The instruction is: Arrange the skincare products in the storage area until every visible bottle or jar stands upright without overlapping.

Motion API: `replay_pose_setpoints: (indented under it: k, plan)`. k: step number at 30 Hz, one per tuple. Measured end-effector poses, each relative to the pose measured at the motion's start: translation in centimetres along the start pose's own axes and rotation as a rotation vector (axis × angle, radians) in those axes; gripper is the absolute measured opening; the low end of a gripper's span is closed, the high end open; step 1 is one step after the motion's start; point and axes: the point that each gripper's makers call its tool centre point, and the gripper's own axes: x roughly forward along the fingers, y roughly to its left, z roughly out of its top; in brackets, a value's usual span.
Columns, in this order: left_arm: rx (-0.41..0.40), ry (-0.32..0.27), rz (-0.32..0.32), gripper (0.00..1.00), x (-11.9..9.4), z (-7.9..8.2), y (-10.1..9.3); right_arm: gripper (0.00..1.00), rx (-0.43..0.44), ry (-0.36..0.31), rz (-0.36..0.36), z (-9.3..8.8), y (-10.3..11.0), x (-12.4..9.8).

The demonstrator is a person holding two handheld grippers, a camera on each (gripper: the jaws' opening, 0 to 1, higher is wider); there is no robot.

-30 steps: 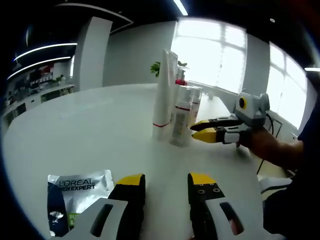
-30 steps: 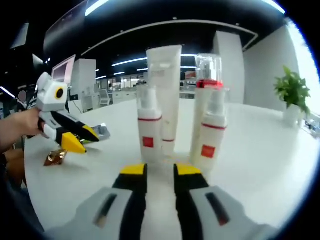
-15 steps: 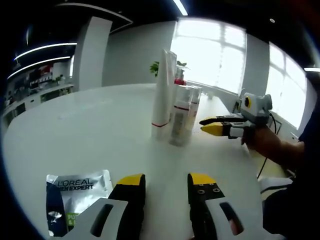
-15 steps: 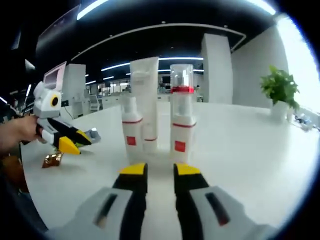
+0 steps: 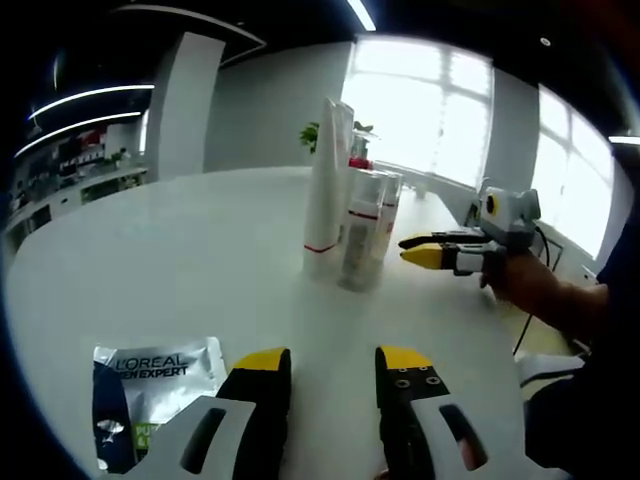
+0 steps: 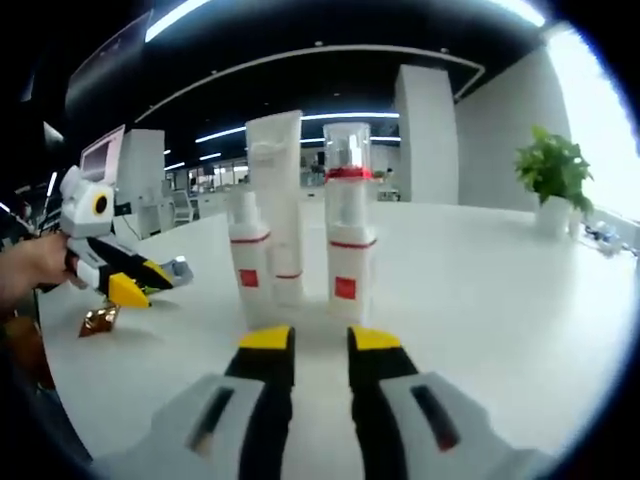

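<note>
– Where do the bottles (image 6: 300, 240) stand?
– Upright, clustered close on the table (image 6: 500, 290), the tube (image 6: 275, 200) at the back.
– And the sachet (image 5: 150, 385)?
– Flat on the table, well apart from them, near the left gripper (image 5: 325, 365).

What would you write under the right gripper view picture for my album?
Tall tube and three bottles standing upright together on a white table, right gripper empty before them.

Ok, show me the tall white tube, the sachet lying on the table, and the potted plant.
Tall white tube (image 6: 276, 205), right gripper view, middle of its body.
Sachet (image 5: 150, 390), left gripper view, its printed front.
Potted plant (image 6: 552, 172), right gripper view, on the leaves.
</note>
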Motion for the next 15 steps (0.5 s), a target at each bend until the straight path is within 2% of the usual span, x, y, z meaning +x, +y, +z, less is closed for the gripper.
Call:
replay_pose_setpoints:
  k: [9, 15]
  plan:
    - [0.005, -0.033, 0.003, 0.38, -0.49, 0.43, -0.09, 0.24, 0.007, -0.003, -0.01, 0.22, -0.39, 0.17]
    - [0.01, -0.054, 0.017, 0.51, -0.62, 0.71, 0.13, 0.24, 0.003, -0.005, -0.01, 0.43, -0.34, 0.19]
